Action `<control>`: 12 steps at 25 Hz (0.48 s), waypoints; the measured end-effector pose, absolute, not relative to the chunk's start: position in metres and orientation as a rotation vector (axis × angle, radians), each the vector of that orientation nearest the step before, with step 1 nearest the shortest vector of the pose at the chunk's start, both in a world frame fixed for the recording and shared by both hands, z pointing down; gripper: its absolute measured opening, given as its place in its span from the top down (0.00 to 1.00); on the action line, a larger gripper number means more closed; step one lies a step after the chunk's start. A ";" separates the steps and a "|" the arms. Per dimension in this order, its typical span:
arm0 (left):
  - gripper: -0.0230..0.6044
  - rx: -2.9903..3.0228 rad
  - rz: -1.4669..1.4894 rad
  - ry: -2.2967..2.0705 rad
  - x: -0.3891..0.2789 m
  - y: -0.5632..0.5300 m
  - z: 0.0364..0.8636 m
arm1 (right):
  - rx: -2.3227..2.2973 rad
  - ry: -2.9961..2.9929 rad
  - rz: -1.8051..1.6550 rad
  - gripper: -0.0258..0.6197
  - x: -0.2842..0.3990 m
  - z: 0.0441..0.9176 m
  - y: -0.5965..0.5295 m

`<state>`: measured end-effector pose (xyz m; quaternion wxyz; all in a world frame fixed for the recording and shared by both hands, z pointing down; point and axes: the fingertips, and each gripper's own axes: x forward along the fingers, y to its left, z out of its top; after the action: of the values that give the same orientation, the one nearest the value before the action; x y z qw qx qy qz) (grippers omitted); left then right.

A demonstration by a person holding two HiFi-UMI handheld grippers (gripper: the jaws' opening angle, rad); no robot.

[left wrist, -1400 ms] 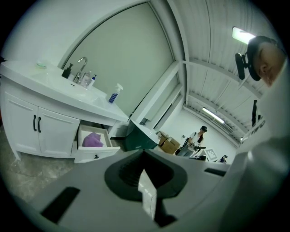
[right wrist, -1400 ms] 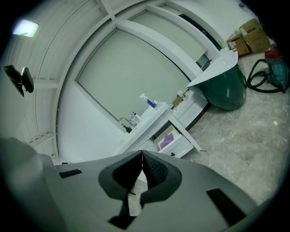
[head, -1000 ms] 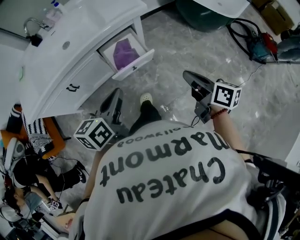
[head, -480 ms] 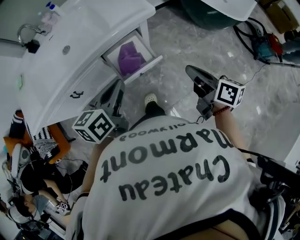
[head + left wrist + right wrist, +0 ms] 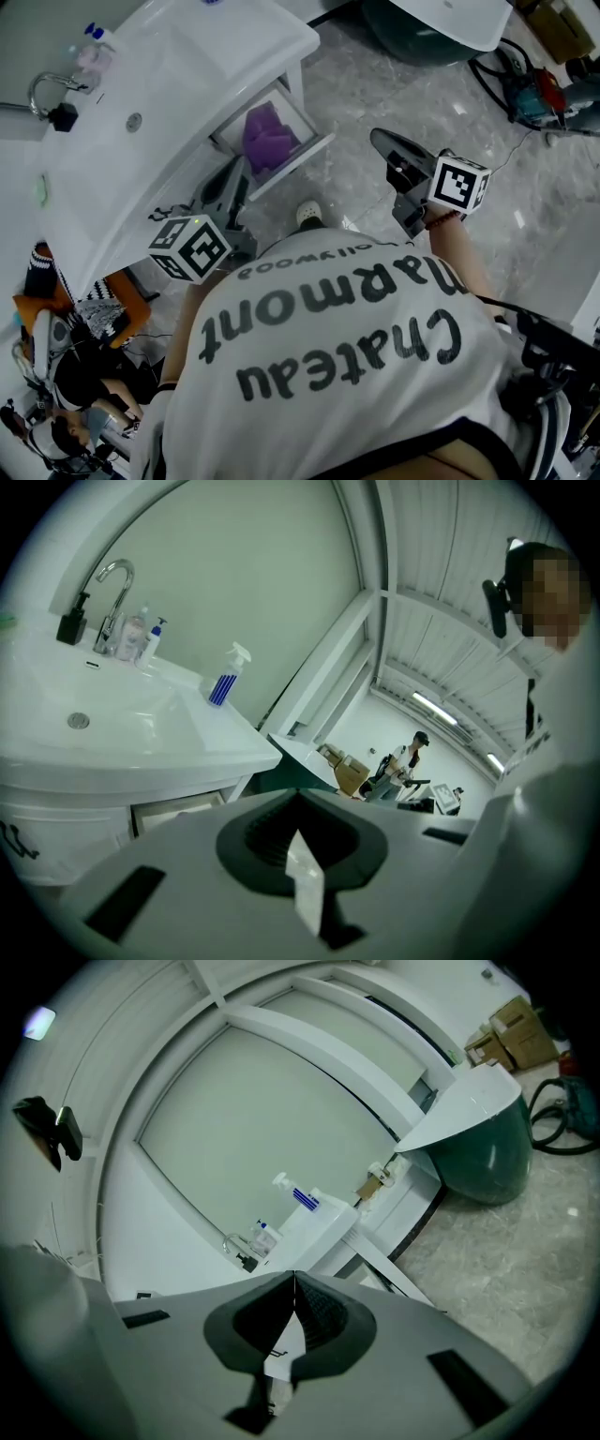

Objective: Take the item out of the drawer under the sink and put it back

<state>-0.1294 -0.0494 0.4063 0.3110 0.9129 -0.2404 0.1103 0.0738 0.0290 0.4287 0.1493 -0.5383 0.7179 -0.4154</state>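
Purple item [image 5: 269, 141] sits in the open drawer [image 5: 314, 150] under the sink [image 5: 141, 94]. Looks like a soft lump, can't tell what it is. Left gripper [image 5: 234, 178]: fingers pressed together, empty, near the drawer front. Right gripper [image 5: 380, 142]: same, over the floor [image 5: 394, 84]. Shirt [image 5: 328, 356] blocks the lower head view.

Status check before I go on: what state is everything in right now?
drawer: pulled open under the sink
purple item: lying inside the drawer, untouched
left gripper: jaws shut, nothing between them
right gripper: jaws shut, nothing between them
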 end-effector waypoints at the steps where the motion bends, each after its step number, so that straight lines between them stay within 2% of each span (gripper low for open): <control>1: 0.95 2.411 0.297 -0.632 -0.130 -0.053 0.408 | -1.548 2.066 -1.191 0.94 0.073 0.429 0.024; 12: 0.95 2.416 0.337 -0.629 -0.145 -0.097 0.425 | -1.560 2.101 -1.235 0.94 0.052 0.434 -0.018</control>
<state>-0.1450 -0.0969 0.4250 0.3063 0.9129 -0.2378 0.1273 0.0522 -0.0184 0.4343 0.1239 -0.5350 0.7205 -0.4236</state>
